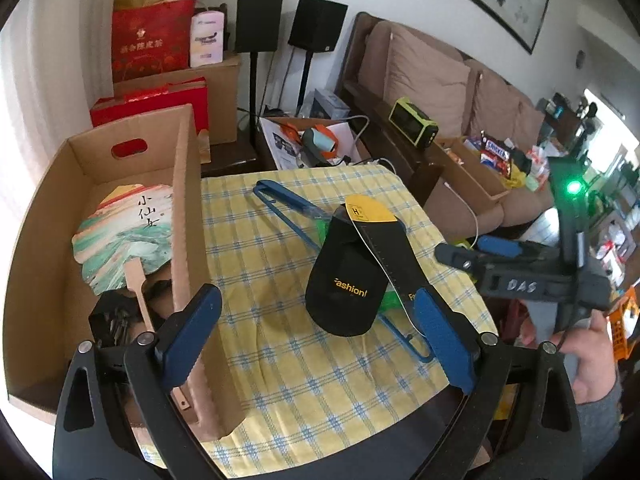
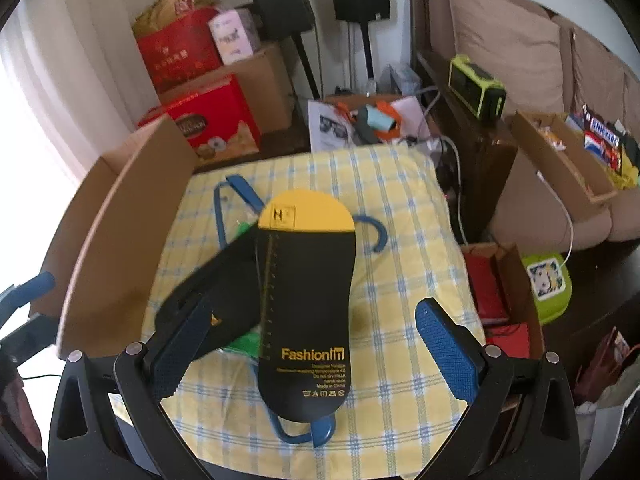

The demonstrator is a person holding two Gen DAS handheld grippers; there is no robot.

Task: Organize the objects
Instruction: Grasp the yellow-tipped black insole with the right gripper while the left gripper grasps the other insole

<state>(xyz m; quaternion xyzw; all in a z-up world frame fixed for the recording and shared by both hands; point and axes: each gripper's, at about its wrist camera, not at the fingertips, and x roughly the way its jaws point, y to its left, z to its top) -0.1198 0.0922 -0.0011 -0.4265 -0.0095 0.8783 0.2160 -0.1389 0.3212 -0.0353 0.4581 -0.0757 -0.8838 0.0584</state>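
Two black "Fashion" insoles with yellow tips lie crossed on a yellow checked tablecloth [image 1: 288, 360], one flat insole [image 1: 344, 280] and a long one [image 1: 384, 240] over it. They rest on blue hangers [image 1: 280, 200]. In the right wrist view the long insole [image 2: 308, 300] lies over the other insole [image 2: 216, 280] and the hangers [image 2: 236, 192]. My left gripper [image 1: 320, 332] is open, low over the table's near side, empty. My right gripper [image 2: 312, 344] is open just above the long insole, not touching it; it also shows in the left wrist view [image 1: 480, 252].
An open cardboard box [image 1: 184, 208] stands left of the table, holding a painted hand fan [image 1: 120, 240] and dark items. Red gift boxes [image 1: 152, 40], speakers [image 1: 256, 20] and a sofa [image 1: 432, 76] are behind. A snack box [image 2: 560, 148] and green lunch box [image 2: 548, 280] sit right.
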